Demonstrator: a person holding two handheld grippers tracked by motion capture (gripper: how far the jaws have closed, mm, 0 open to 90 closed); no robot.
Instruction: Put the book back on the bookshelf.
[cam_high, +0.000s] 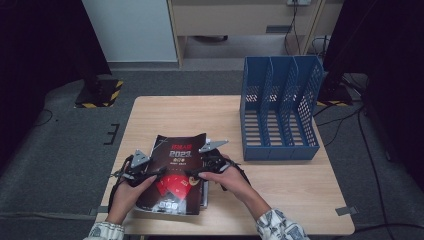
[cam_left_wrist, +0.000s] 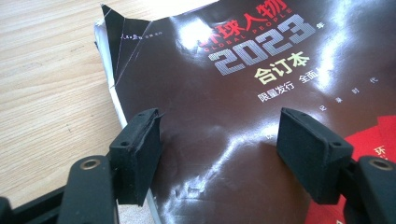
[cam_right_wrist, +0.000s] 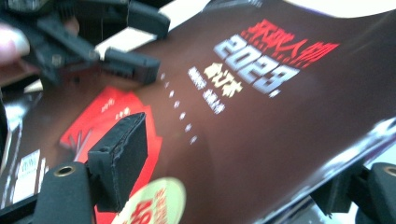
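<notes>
A thick dark magazine (cam_high: 175, 170) with "2023" and a red patch on its cover lies at the front left of the wooden table (cam_high: 285, 185). At its left edge is my left gripper (cam_high: 150, 172). In the left gripper view the cover (cam_left_wrist: 224, 116) passes under the left gripper (cam_left_wrist: 226, 149), whose jaws stand wide apart, one pad by the torn spine edge and the other over the cover. My right gripper (cam_high: 195, 172) is at the magazine's right edge. In the right gripper view the cover (cam_right_wrist: 261, 130) runs between the right gripper's (cam_right_wrist: 229, 177) jaws, one above it and one under its raised edge, and neither visibly presses. The left gripper (cam_right_wrist: 149, 44) shows beyond.
A blue three-slot file holder (cam_high: 280, 107) stands at the back right of the table, slots open to the front. A stand base with yellow-black stripes (cam_high: 100, 92) sits on the floor beyond the table's left corner. Bare wood lies between magazine and holder.
</notes>
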